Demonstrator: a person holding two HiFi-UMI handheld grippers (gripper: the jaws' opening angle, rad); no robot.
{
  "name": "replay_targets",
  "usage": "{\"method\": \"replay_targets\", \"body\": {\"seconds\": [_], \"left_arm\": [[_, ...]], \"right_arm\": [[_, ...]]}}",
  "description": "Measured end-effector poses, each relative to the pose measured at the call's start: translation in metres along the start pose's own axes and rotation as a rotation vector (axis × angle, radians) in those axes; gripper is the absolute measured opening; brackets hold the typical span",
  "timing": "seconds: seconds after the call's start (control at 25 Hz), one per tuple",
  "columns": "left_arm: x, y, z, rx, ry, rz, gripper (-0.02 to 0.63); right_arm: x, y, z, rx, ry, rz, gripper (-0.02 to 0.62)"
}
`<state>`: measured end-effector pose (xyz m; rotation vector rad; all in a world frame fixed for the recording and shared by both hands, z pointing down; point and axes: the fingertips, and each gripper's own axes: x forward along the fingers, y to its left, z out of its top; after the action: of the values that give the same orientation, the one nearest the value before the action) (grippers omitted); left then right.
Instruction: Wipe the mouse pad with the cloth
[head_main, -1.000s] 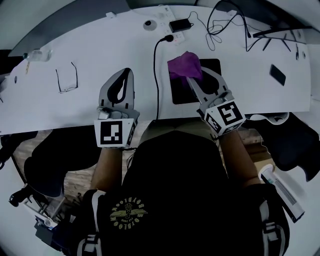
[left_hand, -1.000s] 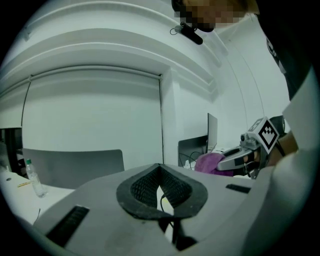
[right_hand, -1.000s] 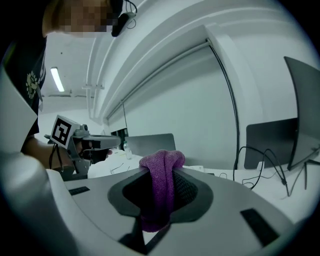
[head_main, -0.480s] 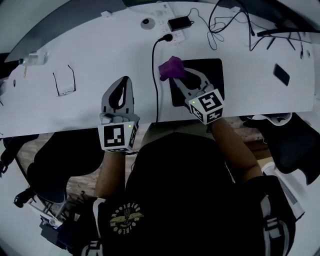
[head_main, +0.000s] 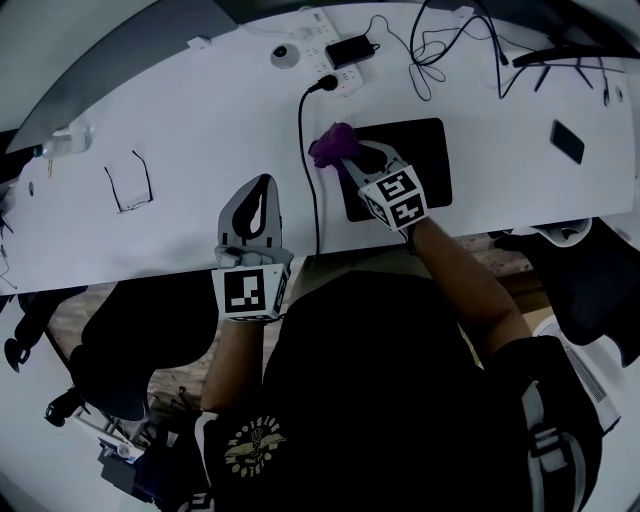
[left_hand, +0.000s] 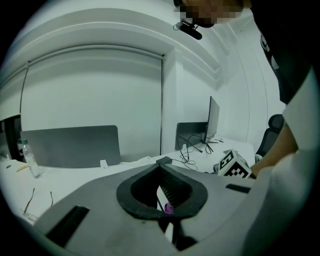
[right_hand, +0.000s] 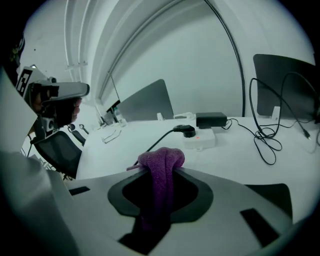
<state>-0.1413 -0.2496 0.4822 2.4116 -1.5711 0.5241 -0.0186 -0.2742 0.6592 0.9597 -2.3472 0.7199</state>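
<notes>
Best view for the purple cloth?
Right gripper view: cloth sits large and central, clamped by the right gripper. Head view shows a small bunch at the mouse pad's left edge; left gripper view, just a purple speck.

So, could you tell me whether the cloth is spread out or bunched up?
Bunched up: the purple cloth sits as a wad pinched in the right gripper, at the mouse pad's left edge.

The cloth looked like soft purple terry, nubbly and matt. The mouse pad was a flat, matt black. The table was smooth and white with a faint sheen. The left gripper and right gripper had matt grey plastic shells; the left one's inner pads were black and ribbed.
</notes>
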Motion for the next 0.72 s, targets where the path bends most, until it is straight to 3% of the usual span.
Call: {"method": "replay_targets", "body": {"seconds": [0.28, 0.44, 0.72], "left_arm": [[0.015, -0.015, 0.002, 0.005, 0.007, -0.042, 0.002], [0.024, -0.025, 0.004, 0.015, 0.046, -0.077, 0.002], [0.034, -0.037, 0.009, 0.022, 0.001, -0.104, 0.002]], "right_arm": [[-0.009, -0.054, -0.029, 0.030, 0.086, -0.145, 0.091], [-0.028, -0.092, -0.036, 0.057, 0.079, -0.219, 0.092], [-0.071, -0.162, -0.047, 0.124, 0.071, -0.371, 0.092]]}}
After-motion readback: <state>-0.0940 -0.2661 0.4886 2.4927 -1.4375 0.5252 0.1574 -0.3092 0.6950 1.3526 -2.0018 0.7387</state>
